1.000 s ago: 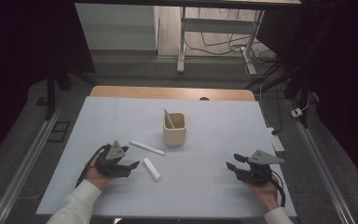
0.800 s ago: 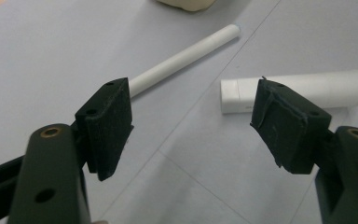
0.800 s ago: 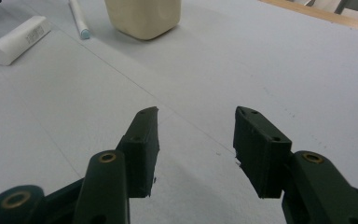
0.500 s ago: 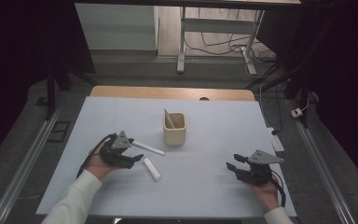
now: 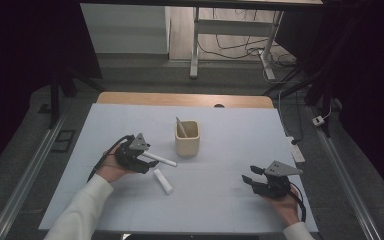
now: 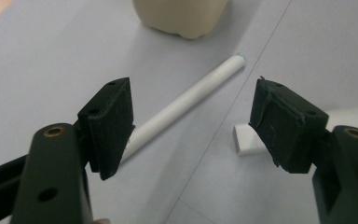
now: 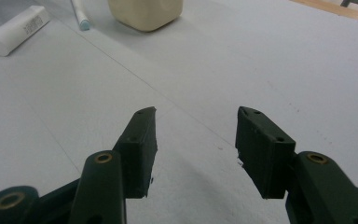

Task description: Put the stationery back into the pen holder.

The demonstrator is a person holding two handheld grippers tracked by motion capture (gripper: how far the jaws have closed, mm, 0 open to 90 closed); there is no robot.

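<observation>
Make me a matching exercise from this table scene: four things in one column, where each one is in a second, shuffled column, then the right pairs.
Things:
1. cup
2. long white stick
3. short white tube
4. right gripper

Places:
A. flat on the table, one end between the open jaws of the left gripper
B. open over bare table at the right, nothing between its jaws
C. upright near the middle of the table, a thin stick standing in it
D. flat on the table, nearer the person than the long stick

Pairs: 1-C, 2-A, 3-D, 4-B
</observation>
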